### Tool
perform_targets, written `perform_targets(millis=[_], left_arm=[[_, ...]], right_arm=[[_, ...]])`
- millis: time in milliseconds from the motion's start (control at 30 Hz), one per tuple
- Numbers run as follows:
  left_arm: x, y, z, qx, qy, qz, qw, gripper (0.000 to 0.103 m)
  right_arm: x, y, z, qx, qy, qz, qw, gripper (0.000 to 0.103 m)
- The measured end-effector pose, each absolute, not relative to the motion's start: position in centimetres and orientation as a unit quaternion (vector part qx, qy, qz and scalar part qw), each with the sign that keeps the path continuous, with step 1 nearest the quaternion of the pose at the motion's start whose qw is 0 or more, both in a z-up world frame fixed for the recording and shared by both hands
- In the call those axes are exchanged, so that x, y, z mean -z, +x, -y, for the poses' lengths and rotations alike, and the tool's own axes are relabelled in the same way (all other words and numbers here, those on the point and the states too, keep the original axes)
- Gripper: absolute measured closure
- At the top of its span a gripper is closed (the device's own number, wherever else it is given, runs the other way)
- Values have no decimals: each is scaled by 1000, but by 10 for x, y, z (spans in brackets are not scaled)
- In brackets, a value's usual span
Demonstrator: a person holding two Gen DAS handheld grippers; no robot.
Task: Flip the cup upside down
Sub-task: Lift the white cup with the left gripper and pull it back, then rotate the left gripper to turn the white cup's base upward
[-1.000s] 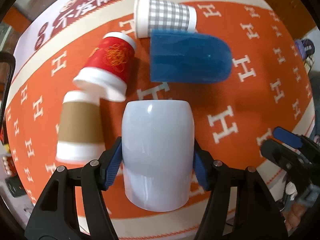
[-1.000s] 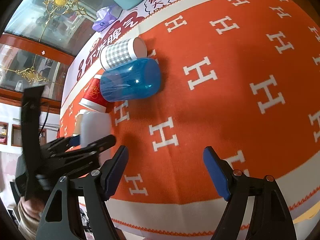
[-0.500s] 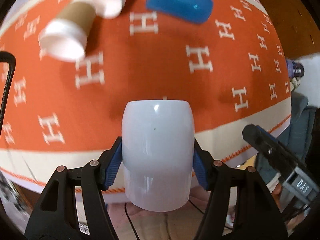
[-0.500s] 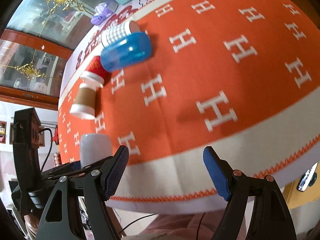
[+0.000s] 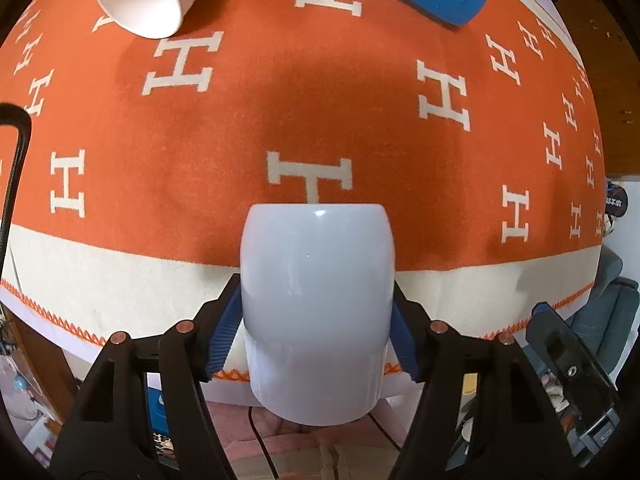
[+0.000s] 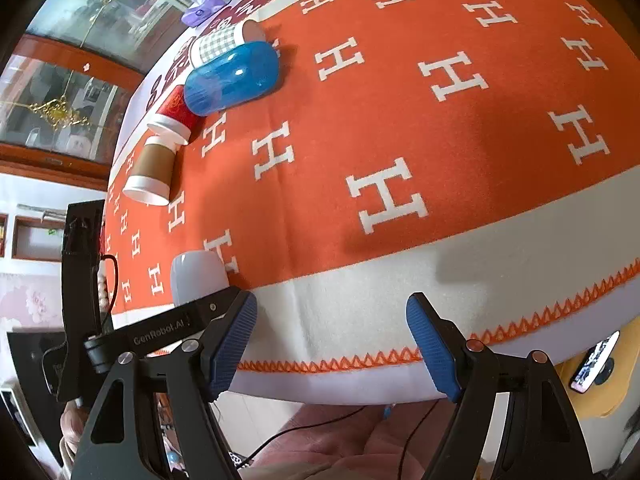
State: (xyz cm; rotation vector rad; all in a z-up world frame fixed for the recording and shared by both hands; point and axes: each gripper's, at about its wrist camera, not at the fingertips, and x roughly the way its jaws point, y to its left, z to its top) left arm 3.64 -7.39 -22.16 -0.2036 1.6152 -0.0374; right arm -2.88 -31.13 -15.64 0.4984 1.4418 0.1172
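Left hand-held gripper [image 5: 316,336] clamps one white cup [image 5: 318,308] (four others [image 6: 234,76] lying).

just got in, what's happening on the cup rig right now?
The left gripper is clamped on a pale grey-white cup, holding it near the front edge of the orange H-pattern tablecloth. The right gripper is open and empty near the same edge. Four more cups lie on their sides farther back: brown paper, red, translucent blue and checked.

White cup [image 5: 318,300] in left tongs [image 5: 316,332], now drawn back to tablecloth [image 5: 320,100] edge.
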Motion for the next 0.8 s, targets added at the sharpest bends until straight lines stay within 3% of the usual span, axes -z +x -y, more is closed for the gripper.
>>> perform_targets(millis=[100, 200, 467, 600, 800], left_arm=[[210, 34, 73, 17, -85, -713, 696, 25], [199, 31, 71, 23, -82, -710, 699, 21], [164, 20, 54, 51, -79, -698, 710, 22], [162, 16, 39, 53, -64, -693, 716, 34], [176, 14, 35, 62, -81, -695, 712, 37]], right_arm=[[158, -30, 309, -65, 220, -655, 720, 24], [157, -32, 305, -77, 221, -656, 718, 24], [154, -29, 287, -95, 218, -653, 719, 24], [157, -28, 276, -99, 216, -657, 716, 24], [160, -31, 271, -96, 211, -660, 715, 24]])
